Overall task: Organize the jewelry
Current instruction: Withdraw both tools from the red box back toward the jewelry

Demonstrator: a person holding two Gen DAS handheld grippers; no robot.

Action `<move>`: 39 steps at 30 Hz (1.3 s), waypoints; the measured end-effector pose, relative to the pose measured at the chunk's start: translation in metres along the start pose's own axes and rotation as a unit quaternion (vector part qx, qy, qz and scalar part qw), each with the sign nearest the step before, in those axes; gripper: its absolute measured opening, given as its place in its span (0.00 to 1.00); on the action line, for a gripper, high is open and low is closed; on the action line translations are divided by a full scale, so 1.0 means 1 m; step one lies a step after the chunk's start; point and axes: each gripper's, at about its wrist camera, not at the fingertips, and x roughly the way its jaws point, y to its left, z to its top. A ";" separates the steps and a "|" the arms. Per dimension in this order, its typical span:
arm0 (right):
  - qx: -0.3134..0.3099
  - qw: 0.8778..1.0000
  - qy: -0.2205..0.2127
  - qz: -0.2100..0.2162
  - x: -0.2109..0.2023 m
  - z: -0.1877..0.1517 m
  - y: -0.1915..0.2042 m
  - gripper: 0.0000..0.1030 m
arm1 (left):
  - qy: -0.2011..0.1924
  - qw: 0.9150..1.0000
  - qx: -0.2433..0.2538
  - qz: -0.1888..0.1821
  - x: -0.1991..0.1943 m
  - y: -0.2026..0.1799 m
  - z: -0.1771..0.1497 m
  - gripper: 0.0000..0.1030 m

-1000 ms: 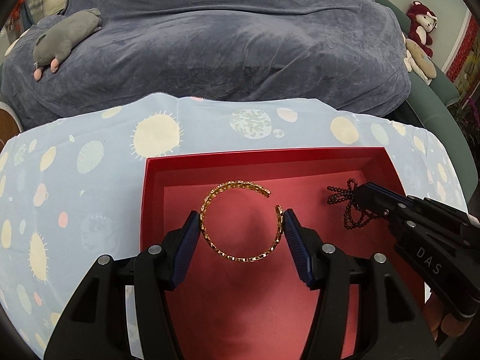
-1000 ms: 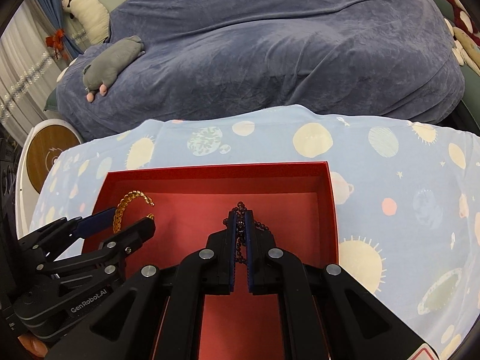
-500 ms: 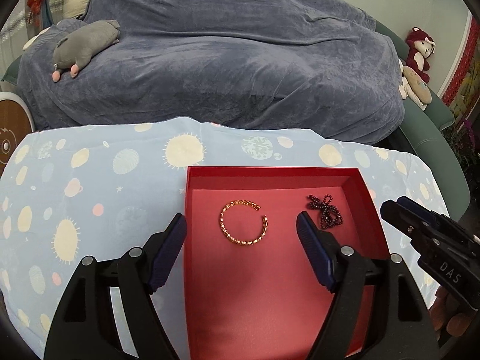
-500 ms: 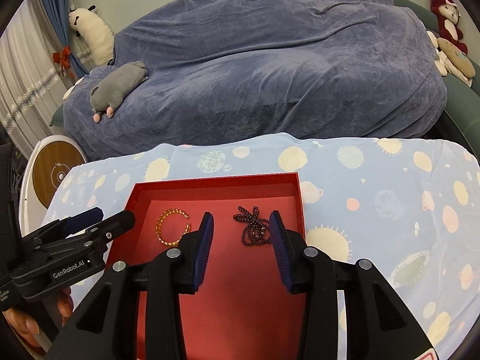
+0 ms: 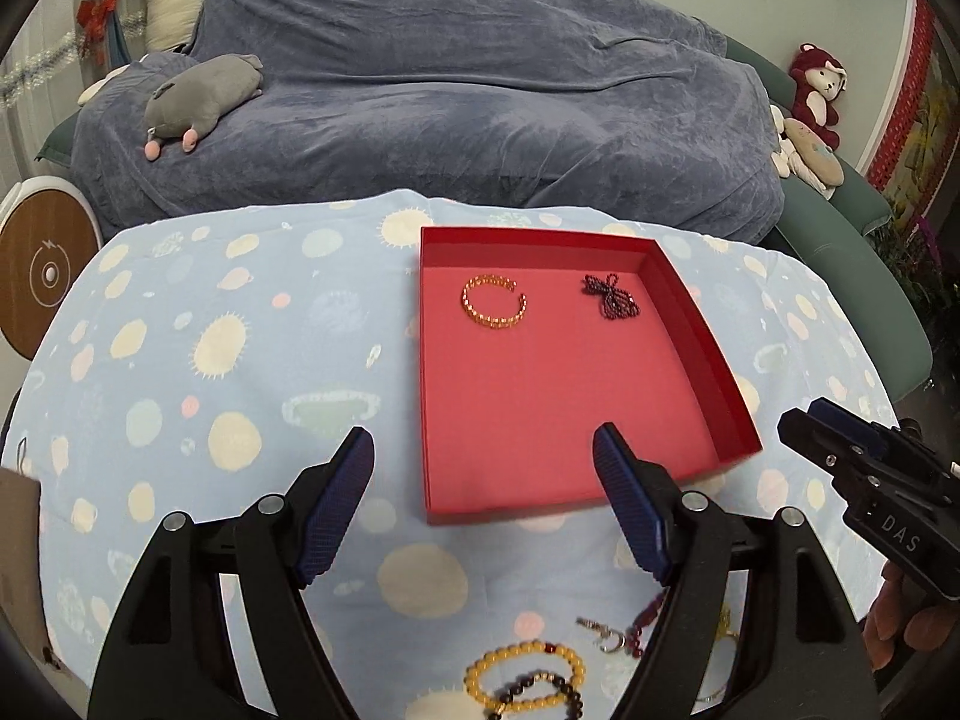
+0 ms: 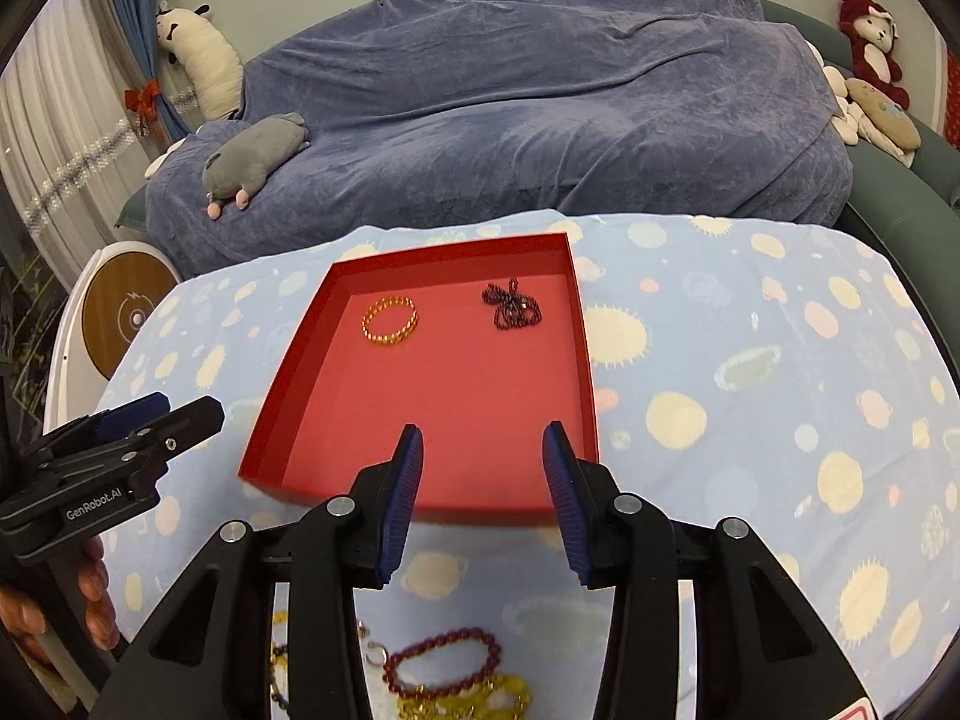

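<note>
Both claws are released and carrying nothing. Your left claw (image 5: 483, 495) stands wide, your right claw (image 6: 483, 489) about half spread, with only the box edge and cloth showing between the pads.

The red box (image 5: 702, 354) lies ahead of both claws on the planet-print surface (image 5: 240, 312). At its far end, well beyond the fingertips, sit the gold bangle (image 5: 493, 301) and, apart from it to the right, the dark bead chain (image 5: 612, 298).

The loose jewelry is under and just behind the claws, half hidden by the arms: yellow bead bracelet (image 5: 522, 675), dark red bracelet (image 6: 441, 657), a small silver clasp piece (image 5: 603, 636), more yellow links beneath.

Risks from here:
- The pile overlaps. Pinch one strand and you'll likely drag a neighbour along, or snag the clasp.
- The right claw's narrower gap may miss a bracelet's width and shove beads instead.
- You're reaching down near the box's near wall, so a careless dip could knock it and slide the two placed pieces together.
- The cloth looks soft, so closing too low could pinch fabric.
- The claws sit close side by side and could clash over the same pile.
</note>
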 end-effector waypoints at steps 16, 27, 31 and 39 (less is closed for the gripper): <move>0.002 0.998 0.061 -0.024 -0.031 -0.138 0.002 0.40 | 0.048 0.998 -0.005 0.028 -0.035 0.004 -0.141 0.70; 0.020 0.996 0.074 -0.043 -0.020 -0.158 -0.010 0.40 | 0.067 0.996 0.005 0.051 -0.011 -0.005 -0.167 0.67; 0.031 0.995 0.079 -0.048 -0.012 -0.158 -0.015 0.40 | 0.074 0.996 0.010 0.055 -0.001 -0.008 -0.167 0.64; 0.018 0.995 0.090 -0.029 -0.006 -0.160 -0.005 0.42 | 0.079 0.995 0.022 0.060 0.010 -0.012 -0.171 0.57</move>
